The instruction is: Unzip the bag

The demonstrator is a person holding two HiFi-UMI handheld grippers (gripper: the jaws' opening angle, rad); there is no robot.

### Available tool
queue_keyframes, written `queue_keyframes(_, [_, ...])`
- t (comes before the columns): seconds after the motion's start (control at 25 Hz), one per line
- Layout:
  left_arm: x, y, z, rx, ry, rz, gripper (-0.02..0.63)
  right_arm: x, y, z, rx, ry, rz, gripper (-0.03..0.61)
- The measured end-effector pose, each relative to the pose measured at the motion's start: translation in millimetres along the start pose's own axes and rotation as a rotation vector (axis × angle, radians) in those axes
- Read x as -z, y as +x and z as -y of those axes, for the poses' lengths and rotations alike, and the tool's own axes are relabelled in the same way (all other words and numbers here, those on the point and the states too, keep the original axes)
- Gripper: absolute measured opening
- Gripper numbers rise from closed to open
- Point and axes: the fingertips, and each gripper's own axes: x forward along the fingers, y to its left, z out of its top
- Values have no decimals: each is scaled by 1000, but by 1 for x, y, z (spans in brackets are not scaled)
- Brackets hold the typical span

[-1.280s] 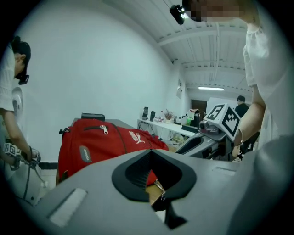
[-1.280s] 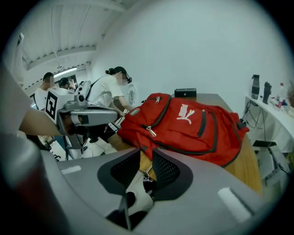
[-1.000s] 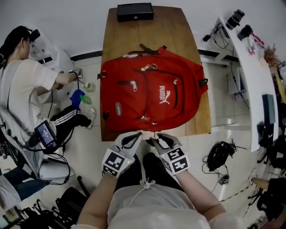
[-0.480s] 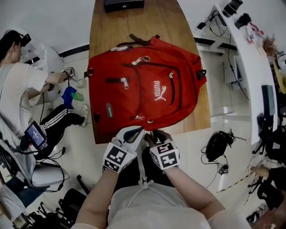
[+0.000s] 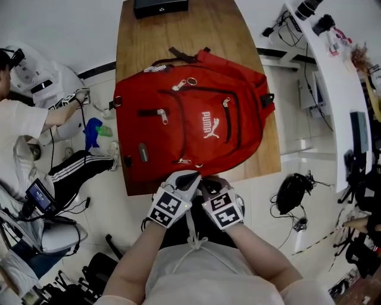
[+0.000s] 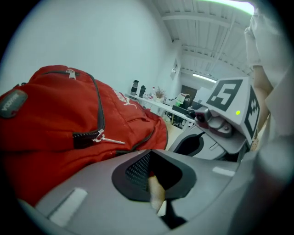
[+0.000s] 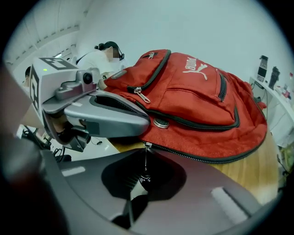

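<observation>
A red backpack (image 5: 190,128) lies flat on a wooden table (image 5: 208,27), its bottom edge toward me. My right gripper (image 5: 208,181) is at that near edge, shut on the thin metal zipper pull (image 7: 146,167), which hangs from the main zip's slider (image 7: 147,145) into its jaws. My left gripper (image 5: 187,176) sits close beside it on the left. Its tip (image 7: 144,124) meets the bag's edge, and a sliver of red shows between its shut jaws (image 6: 154,183). Further zips (image 6: 98,137) cross the bag's front.
A black box (image 5: 159,7) stands at the table's far end. A seated person (image 5: 24,125) is on the left beside the table. On the right are a white desk (image 5: 333,77) with gear and headphones (image 5: 292,199) on the floor.
Both grippers have drawn closer together at the bag's near edge. The right jaws, apart before, have shut on the zipper pull. The bag has stayed in place.
</observation>
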Motion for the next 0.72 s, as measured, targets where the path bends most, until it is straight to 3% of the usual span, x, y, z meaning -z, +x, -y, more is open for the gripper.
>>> queue_keyframes(0.16, [7, 6, -7, -28, -52, -37, 6, 2, -3, 5, -27, -34, -2, 12])
queue_keyframes(0.32, [13, 11, -8, -37, -18, -95, 6, 4, -6, 12, -55, -25, -7, 12])
queue_keyframes(0.52, [14, 12, -9, -78, -7, -144, 6, 11, -18, 29, -26, -134, -2, 12])
queue_keyframes(0.72, [22, 16, -15, -113, -23, -196, 6, 22, -28, 58, 22, -105, -11, 12])
